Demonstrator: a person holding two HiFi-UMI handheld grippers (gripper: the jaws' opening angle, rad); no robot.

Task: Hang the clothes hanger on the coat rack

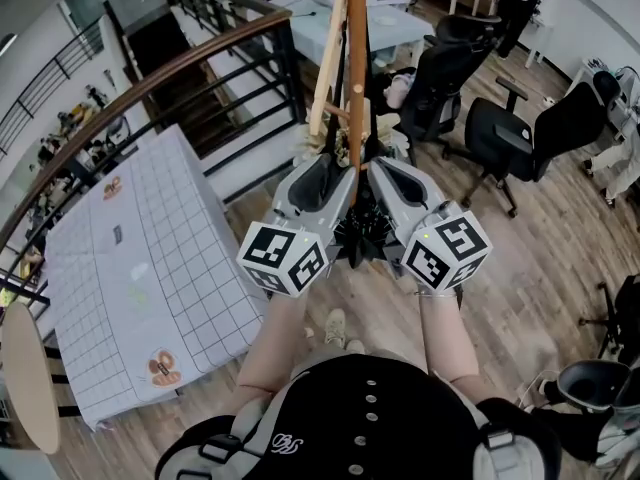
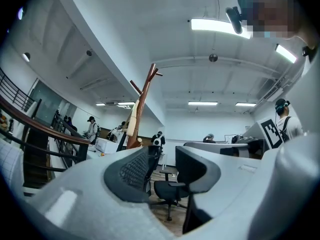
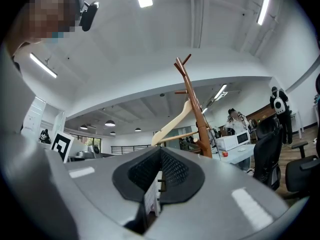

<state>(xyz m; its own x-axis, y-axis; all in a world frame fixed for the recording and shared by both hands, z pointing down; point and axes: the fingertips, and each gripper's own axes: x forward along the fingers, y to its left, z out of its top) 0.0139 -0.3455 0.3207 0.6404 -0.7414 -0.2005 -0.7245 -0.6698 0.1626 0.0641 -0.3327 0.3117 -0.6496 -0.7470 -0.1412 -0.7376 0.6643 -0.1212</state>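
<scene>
The brown wooden coat rack (image 1: pixel 356 68) rises straight in front of me. A pale wooden clothes hanger (image 1: pixel 327 63) rests tilted against its pole, up among the pegs; its hook is hidden. In the right gripper view the hanger (image 3: pixel 175 124) hangs at the rack (image 3: pixel 192 104), apart from both grippers. My left gripper (image 1: pixel 335 165) is held just left of the pole, open, with nothing between its jaws (image 2: pixel 167 159). Just right of the pole is my right gripper (image 1: pixel 385 165), its pads pressed together (image 3: pixel 160 156) and holding nothing.
A table with a white gridded cloth (image 1: pixel 130 268) stands at the left beside a dark stair railing (image 1: pixel 200 68). Black office chairs (image 1: pixel 520 138) stand at the right on the wood floor. The rack's dark base (image 1: pixel 360 238) is by my feet.
</scene>
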